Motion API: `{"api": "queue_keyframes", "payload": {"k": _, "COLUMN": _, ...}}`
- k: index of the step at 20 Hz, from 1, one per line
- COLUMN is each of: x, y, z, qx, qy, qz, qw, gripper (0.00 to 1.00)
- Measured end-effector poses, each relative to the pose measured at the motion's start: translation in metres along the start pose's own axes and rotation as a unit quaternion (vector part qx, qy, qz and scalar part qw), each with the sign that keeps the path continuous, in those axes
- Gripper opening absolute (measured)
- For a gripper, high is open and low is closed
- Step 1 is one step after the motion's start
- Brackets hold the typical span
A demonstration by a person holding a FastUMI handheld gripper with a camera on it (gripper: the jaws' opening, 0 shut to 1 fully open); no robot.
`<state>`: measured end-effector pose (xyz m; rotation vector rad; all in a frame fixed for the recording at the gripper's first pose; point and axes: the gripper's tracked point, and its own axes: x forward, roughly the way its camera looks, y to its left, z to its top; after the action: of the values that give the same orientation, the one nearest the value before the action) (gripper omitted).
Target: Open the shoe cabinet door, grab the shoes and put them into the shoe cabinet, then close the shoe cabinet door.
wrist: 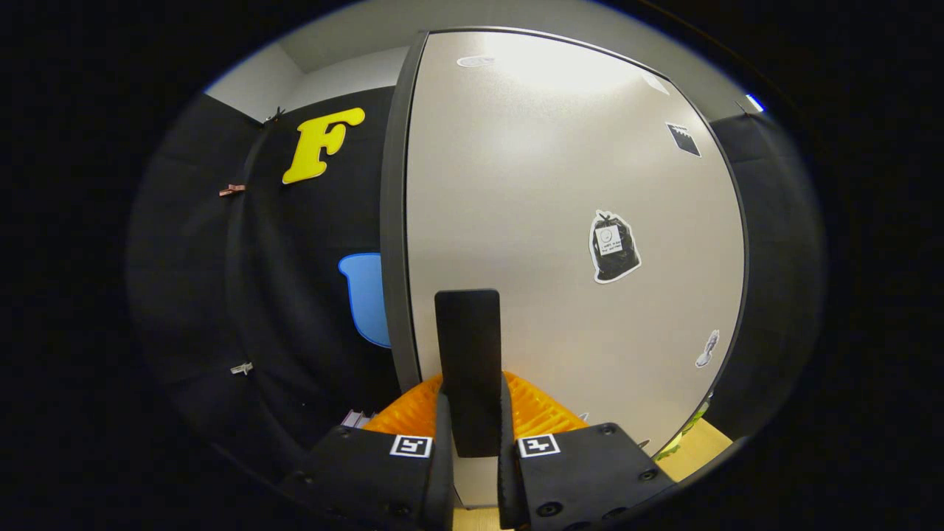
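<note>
Dark and flat, the door handle (467, 369) stands upright between the two fingers of the tongs (472, 450), which are drawn narrow and seem to press it on both sides. Just behind the handle spreads the pale grey shoe cabinet door (575, 221), carrying a few stickers, one (613, 247) to the right of the handle. Its dark left edge (394, 221) stands out against the black booth wall beyond, so the door looks partly swung. Something ribbed and orange (535, 409) lies low behind the fingers; whether it is a shoe I cannot tell. A strip of light wooden floor (700, 446) shows near right.

The step in hand appears to be swinging the door by its handle. To do it well, keep the grip firm and follow the hinge's arc rather than pulling straight, letting the wrist turn with the panel so the handle does not slip out or twist.
</note>
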<state>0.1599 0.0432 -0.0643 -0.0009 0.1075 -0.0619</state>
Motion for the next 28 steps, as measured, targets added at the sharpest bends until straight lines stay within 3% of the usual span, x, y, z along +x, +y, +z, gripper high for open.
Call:
{"api": "queue_keyframes", "payload": {"k": 3, "x": -0.004, "y": 0.001, "z": -0.002, "qx": -0.003, "qy": 0.005, "qz": 0.001, "qw": 1.000, "gripper": 0.28}}
{"api": "queue_keyframes", "payload": {"k": 4, "x": -0.004, "y": -0.001, "z": -0.001, "qx": -0.007, "qy": 0.006, "qz": 0.003, "qw": 1.000, "gripper": 0.17}}
{"api": "queue_keyframes", "payload": {"k": 17, "x": -0.068, "y": -0.017, "z": -0.001, "qx": -0.004, "qy": 0.009, "qz": 0.046, "qw": 0.999, "gripper": 0.17}}
{"api": "queue_keyframes", "payload": {"k": 28, "x": -0.128, "y": -0.053, "z": 0.007, "qx": 0.003, "qy": 0.017, "qz": 0.122, "qw": 0.992, "gripper": 0.17}}
